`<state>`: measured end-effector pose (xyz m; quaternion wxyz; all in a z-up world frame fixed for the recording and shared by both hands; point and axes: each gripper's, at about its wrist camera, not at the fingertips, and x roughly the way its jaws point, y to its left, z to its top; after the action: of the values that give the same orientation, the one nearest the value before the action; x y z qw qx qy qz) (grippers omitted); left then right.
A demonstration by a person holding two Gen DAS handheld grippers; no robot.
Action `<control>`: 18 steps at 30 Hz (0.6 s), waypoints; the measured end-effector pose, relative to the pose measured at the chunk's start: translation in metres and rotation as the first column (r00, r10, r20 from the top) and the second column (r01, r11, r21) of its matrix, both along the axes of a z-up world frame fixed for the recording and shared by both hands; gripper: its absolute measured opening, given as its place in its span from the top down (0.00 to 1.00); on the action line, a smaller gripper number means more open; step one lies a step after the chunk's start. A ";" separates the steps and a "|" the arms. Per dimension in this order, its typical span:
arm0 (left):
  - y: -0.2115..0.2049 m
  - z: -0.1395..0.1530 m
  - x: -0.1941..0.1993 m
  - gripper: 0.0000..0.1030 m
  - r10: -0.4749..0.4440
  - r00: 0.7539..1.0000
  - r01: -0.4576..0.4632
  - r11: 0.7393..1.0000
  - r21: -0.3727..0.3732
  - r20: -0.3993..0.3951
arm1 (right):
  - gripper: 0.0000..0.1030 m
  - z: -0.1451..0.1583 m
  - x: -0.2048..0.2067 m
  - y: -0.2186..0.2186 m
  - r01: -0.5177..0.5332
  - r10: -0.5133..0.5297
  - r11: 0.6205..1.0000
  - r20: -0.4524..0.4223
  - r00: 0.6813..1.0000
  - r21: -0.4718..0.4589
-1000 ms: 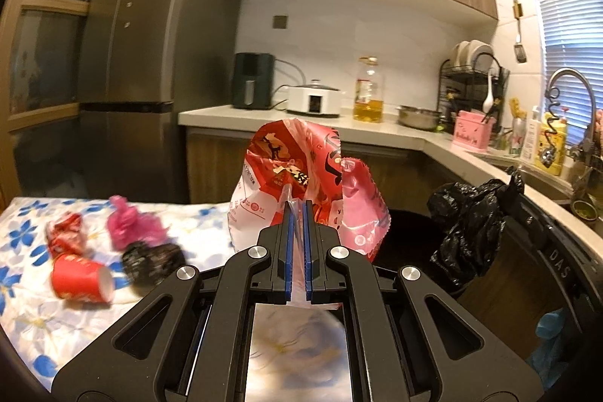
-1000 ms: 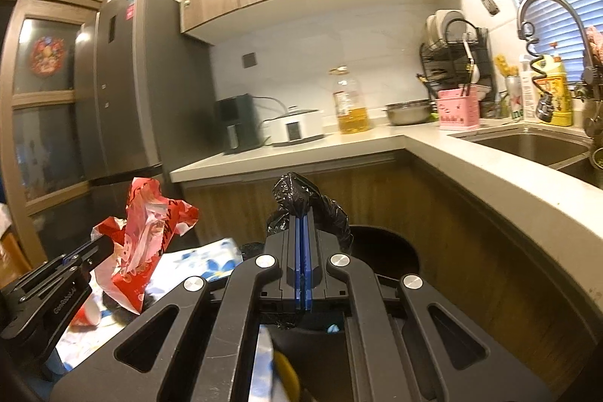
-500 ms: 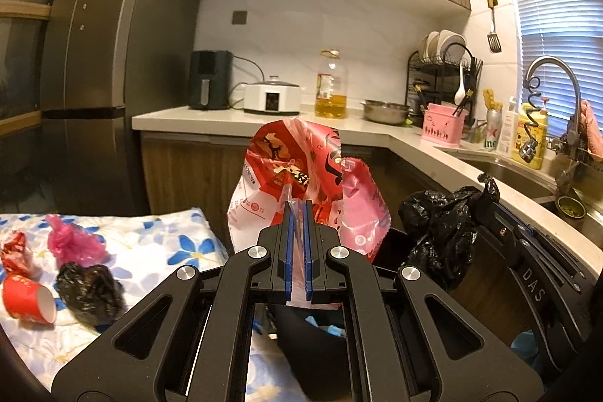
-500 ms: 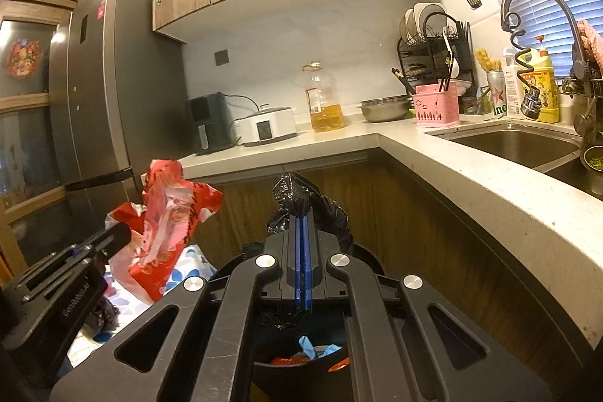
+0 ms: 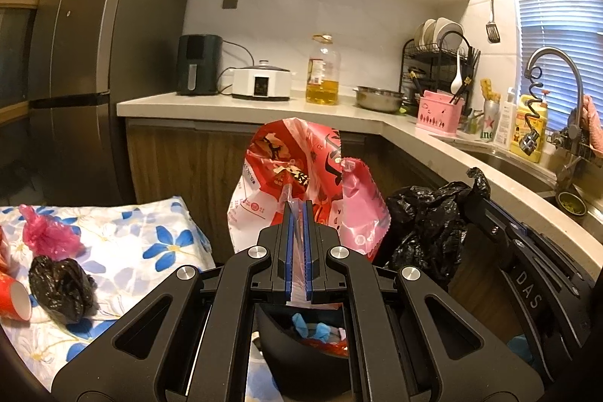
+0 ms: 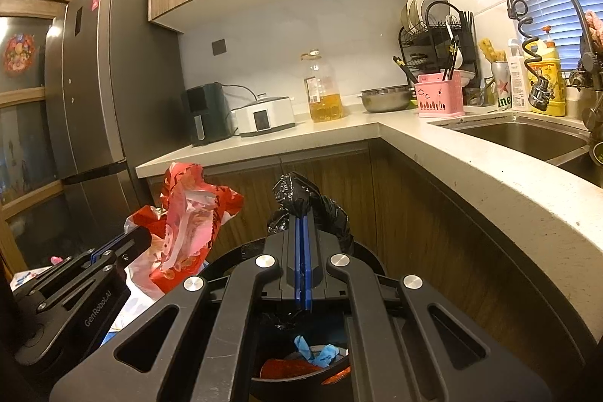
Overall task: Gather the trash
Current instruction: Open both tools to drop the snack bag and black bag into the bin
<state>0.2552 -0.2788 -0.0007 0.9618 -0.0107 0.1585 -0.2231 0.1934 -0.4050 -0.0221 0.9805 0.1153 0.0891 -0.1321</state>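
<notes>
Drop-off step: left gripper (image 5: pixel 297 210) clamps the red snack bag (image 5: pixel 297 176), right gripper (image 6: pixel 301 225) pinches a black bag (image 6: pixel 301 194), both over the bin (image 6: pixel 301 381). Next up, I'd guess: release both.

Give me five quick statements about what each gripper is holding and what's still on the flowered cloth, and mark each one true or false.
1. The left gripper is shut on the red and pink snack bag. True.
2. The right gripper is open with nothing in it. False: it is shut on the crumpled black plastic bag.
3. The black bin below both grippers holds nothing. False: blue and red scraps lie inside it.
4. A black wad, a pink wad and a red paper cup lie on the flowered cloth. True.
5. The red paper cup stands upright. False: it lies on its side.
</notes>
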 end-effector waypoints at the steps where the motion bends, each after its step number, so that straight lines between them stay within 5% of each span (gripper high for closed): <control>1: -0.001 -0.001 0.001 0.97 -0.006 1.000 0.006 1.000 -0.001 -0.003 | 0.98 -0.001 0.000 -0.001 0.001 -0.001 1.000 0.000 1.000 0.000; 5: -0.005 -0.006 0.006 0.96 -0.031 0.999 0.031 1.000 0.000 -0.024 | 0.96 -0.002 0.003 -0.003 -0.016 0.016 1.000 -0.004 1.000 0.011; 11: -0.007 -0.015 0.012 0.89 -0.036 0.998 0.037 0.999 0.020 -0.046 | 0.81 -0.003 0.001 -0.008 0.000 0.000 1.000 -0.005 1.000 0.021; 15: -0.006 -0.019 0.012 0.56 -0.035 0.998 0.036 0.999 0.023 -0.058 | 0.75 -0.001 -0.003 -0.009 0.010 -0.010 1.000 -0.001 1.000 0.017; 18: 0.000 -0.021 0.012 0.48 -0.023 0.998 0.024 1.000 0.018 -0.061 | 0.71 -0.001 -0.005 -0.009 0.015 -0.015 1.000 -0.003 1.000 0.016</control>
<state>0.2669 -0.2791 -0.0220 0.9538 -0.0065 0.1899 -0.2326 0.1879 -0.4140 -0.0234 0.9784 0.1237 0.0906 -0.1388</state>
